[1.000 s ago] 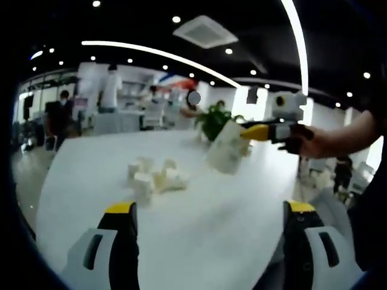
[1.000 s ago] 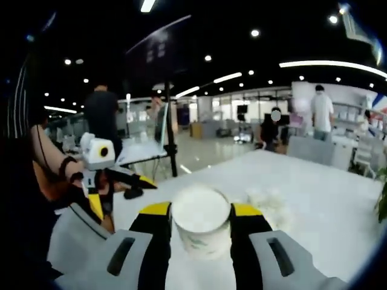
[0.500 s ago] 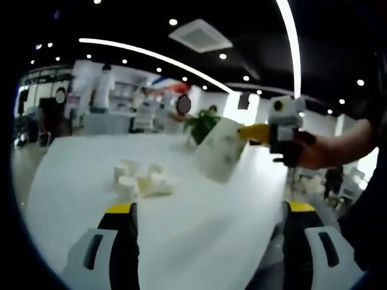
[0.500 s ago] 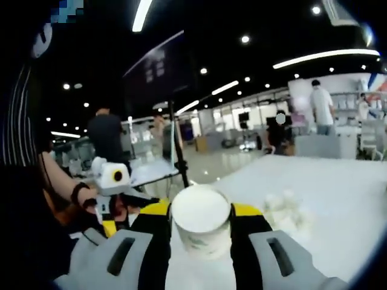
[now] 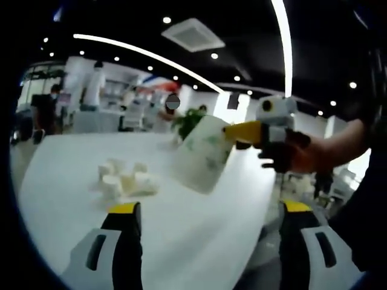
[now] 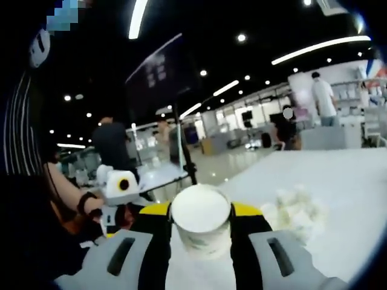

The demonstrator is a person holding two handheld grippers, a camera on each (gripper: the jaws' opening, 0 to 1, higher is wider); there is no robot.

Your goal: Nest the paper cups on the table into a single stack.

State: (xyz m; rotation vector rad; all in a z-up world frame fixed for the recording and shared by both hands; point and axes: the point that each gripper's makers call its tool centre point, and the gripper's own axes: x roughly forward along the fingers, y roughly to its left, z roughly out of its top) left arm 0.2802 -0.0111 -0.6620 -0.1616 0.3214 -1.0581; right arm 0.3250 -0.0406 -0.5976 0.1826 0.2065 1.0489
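Observation:
A white paper cup with a green print [image 6: 201,223] sits between the two jaws of my right gripper [image 6: 201,219], which is shut on it. In the left gripper view the same cup [image 5: 201,154] hangs tilted above the white table [image 5: 181,229], with the right gripper [image 5: 242,131] reaching in from the right in a person's hand. A loose cluster of white paper cups [image 5: 121,179] lies on the table at the left, also seen as paper cups [image 6: 296,209] in the right gripper view. My left gripper [image 5: 205,211] is open with nothing between its jaws, and it appears as the left gripper [image 6: 118,202] at the lower left.
A green plant [image 5: 188,121] stands at the table's far side. Several people [image 5: 91,90] stand in the background office. A dark stand with a panel [image 6: 181,139] rises beyond the table edge. The table's right edge [image 5: 266,205] runs close to my left gripper.
The held cup has come nearer and lower in the left gripper view. Both cameras have shifted, so the cup cluster sits further left there and further right in the right gripper view.

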